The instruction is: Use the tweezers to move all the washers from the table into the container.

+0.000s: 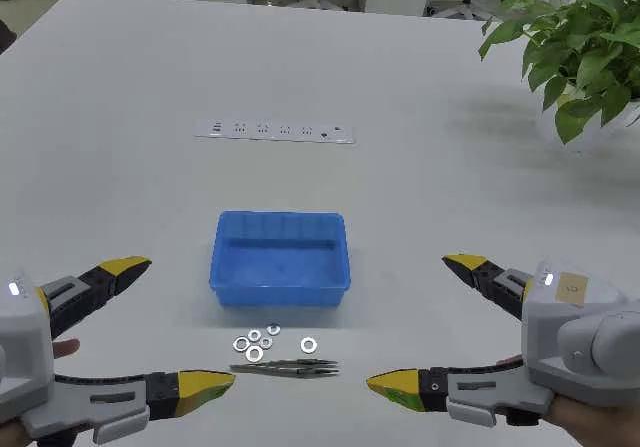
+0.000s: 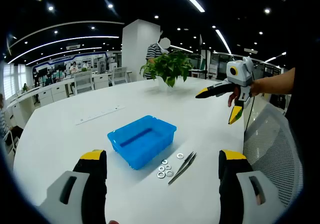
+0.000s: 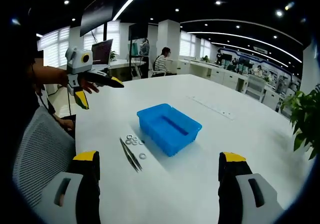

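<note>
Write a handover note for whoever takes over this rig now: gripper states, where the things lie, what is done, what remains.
Left gripper: open, empty, near left of the table.
Right gripper: open, empty, near right.
Tweezers lie flat between them; washers sit just beyond, before the blue container.
Done: nothing; container looks empty.
Left: grasp tweezers, move every washer in.
</note>
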`<state>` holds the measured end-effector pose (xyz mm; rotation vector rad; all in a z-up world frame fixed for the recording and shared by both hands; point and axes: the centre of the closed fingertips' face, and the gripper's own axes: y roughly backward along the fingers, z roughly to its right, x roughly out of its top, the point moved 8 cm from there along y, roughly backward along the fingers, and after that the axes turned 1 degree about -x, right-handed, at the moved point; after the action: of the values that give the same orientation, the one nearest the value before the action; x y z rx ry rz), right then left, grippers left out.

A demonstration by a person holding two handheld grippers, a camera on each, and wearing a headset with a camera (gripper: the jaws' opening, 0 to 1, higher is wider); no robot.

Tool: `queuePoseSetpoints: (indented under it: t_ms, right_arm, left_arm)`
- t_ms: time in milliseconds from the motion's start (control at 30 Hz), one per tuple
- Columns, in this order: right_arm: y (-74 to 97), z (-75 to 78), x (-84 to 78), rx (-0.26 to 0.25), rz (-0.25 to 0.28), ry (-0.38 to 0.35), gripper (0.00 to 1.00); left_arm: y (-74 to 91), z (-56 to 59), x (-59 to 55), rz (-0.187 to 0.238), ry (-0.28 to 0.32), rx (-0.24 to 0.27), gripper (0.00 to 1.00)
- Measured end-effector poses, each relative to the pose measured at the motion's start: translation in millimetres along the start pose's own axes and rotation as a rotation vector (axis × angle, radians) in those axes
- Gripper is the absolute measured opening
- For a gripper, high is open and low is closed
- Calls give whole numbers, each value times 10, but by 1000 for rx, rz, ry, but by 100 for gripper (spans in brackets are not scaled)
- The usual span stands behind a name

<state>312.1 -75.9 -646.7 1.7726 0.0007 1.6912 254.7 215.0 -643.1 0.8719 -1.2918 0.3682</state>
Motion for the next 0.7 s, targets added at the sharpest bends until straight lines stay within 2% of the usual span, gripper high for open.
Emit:
queuePoseSetpoints:
  t_ms: [700]
  right_arm:
    - [3, 14, 3, 3, 2, 2, 100]
  left_arm:
    - [-7, -8, 19, -3, -11, -4, 98]
